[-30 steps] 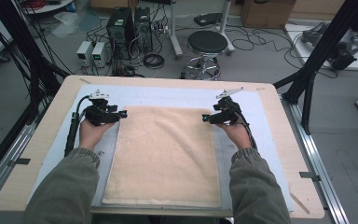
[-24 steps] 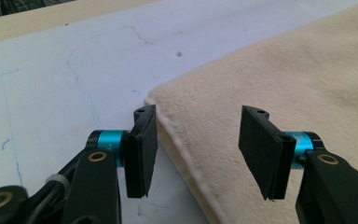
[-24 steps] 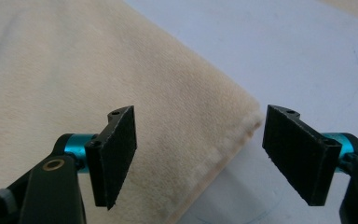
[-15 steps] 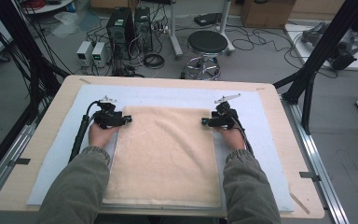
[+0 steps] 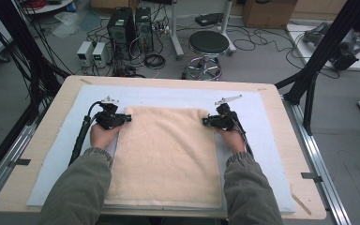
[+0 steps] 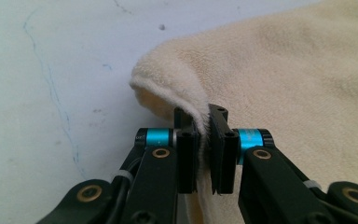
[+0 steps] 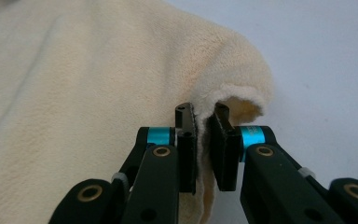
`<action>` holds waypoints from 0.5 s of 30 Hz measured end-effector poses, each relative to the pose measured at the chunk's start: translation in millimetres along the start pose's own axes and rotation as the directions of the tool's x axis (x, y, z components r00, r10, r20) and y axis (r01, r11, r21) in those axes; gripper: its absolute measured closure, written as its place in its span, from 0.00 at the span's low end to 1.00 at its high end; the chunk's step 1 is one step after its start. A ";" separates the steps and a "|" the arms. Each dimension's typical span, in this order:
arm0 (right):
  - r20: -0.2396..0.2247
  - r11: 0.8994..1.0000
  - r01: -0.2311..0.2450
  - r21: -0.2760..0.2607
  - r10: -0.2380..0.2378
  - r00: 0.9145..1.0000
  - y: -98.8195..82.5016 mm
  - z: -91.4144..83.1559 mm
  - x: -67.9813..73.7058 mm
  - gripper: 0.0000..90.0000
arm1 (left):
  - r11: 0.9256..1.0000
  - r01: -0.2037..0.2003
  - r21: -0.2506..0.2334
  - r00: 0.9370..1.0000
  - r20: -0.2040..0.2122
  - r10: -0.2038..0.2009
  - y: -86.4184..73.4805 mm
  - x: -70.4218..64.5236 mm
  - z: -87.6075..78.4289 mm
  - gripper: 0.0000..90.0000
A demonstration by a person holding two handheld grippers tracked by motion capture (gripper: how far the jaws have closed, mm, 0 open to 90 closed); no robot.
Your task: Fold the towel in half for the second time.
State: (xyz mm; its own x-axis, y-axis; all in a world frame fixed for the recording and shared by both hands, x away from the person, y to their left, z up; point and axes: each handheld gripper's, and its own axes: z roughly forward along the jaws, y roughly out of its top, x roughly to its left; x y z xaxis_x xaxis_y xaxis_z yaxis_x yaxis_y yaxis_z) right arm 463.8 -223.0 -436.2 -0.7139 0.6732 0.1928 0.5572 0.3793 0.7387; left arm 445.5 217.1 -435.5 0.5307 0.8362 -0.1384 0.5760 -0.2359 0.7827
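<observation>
Left gripper [image 5: 122,119] and right gripper [image 5: 209,121], each with jaws pinching a far corner of the towel [image 5: 168,154].

Both sets of jaws have just been closing, and a fold of cloth now stands clamped between the pads in the left gripper view [image 6: 204,140] and the right gripper view [image 7: 204,140]. The towel, cream terry with a soft pile, lies flat on the pale blue mat [image 5: 267,140], its long axis running from the person toward the far edge of the table [image 5: 18,164]. Its two far corners are lifted into small humps at the jaws; its near edge lies between the sleeves. Each hand holds the corner on its own side, so any fold would likely carry the far edge back toward the person.
</observation>
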 end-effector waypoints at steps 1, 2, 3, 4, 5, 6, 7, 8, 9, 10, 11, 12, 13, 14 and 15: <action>-0.002 1.000 0.003 -0.003 -0.003 1.000 1.1 -1.8 1.0 0.92 | 1.000 -0.002 -0.016 1.000 0.002 0.002 1.3 -0.7 -2.4 0.92; -0.006 1.000 0.010 -0.015 -0.011 1.000 3.2 -5.3 2.4 0.92 | 1.000 -0.006 -0.023 1.000 0.005 0.006 2.3 -0.8 -4.4 0.92; -0.007 1.000 0.017 -0.023 -0.018 1.000 4.4 -7.5 3.3 0.92 | 0.999 -0.009 -0.034 1.000 0.008 0.009 3.6 -1.1 -6.9 0.92; -0.009 0.999 0.025 -0.030 -0.025 1.000 6.2 -11.1 4.6 0.92 | 0.999 -0.010 -0.047 1.000 0.008 0.011 5.1 -1.5 -10.3 0.92; -0.011 0.999 0.031 -0.042 -0.031 0.999 7.9 -15.5 6.1 0.92 | 0.998 -0.016 -0.061 1.000 0.012 0.016 6.4 -1.7 -13.3 0.92; -0.014 0.998 0.042 -0.054 -0.043 0.999 9.1 -18.9 6.8 0.92 | 0.997 -0.019 -0.069 1.000 0.015 0.020 7.1 -2.3 -15.4 0.92; -0.014 0.997 0.038 -0.059 -0.039 0.999 9.8 -21.6 7.8 0.92 | 0.997 -0.028 -0.077 1.000 0.012 0.029 8.5 -3.2 -18.9 0.92; -0.020 0.997 0.047 -0.067 -0.048 0.999 10.8 -25.2 8.2 0.92 | 0.996 -0.032 -0.087 0.999 0.016 0.034 9.4 -3.8 -21.6 0.92; -0.021 0.996 0.053 -0.067 -0.054 0.998 11.5 -27.8 9.3 0.92 | 0.995 -0.037 -0.094 0.999 0.020 0.039 10.4 -4.7 -24.4 0.92; -0.023 0.996 0.059 -0.070 -0.060 0.998 12.3 -30.6 10.7 0.92 | 0.994 -0.044 -0.098 0.999 0.019 0.047 11.0 -5.6 -26.4 0.92; -0.022 0.994 0.069 -0.079 -0.071 0.997 13.0 -32.2 11.1 0.92 | 0.993 -0.053 -0.107 0.998 0.022 0.055 12.0 -6.8 -30.0 0.92; -0.033 0.994 0.073 -0.083 -0.075 0.997 14.1 -35.5 13.3 0.92 | 0.992 -0.060 -0.112 0.998 0.029 0.064 12.9 -7.4 -33.7 0.92; -0.032 0.992 0.089 -0.091 -0.092 0.995 15.2 -38.0 14.6 0.92 | 0.990 -0.064 -0.123 0.997 0.032 0.069 13.7 -8.1 -37.4 0.92; -0.037 0.991 0.092 -0.100 -0.096 0.995 16.2 -41.1 16.4 0.92 | 0.988 -0.072 -0.134 0.996 0.036 0.078 14.5 -8.7 -41.5 0.92; -0.041 0.991 0.087 -0.103 -0.092 0.995 16.8 -44.8 18.4 0.92 | 0.987 -0.075 -0.144 0.996 0.039 0.081 15.1 -9.3 -44.4 0.92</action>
State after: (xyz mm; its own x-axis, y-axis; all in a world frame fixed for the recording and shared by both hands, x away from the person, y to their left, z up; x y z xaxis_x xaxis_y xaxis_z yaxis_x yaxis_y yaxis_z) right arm 441.0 -232.7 -391.4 -0.7790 0.6087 0.1505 0.4461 0.3695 0.8151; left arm 421.6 227.8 -395.5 0.5997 0.7942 -0.0979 0.4388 -0.2241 0.8702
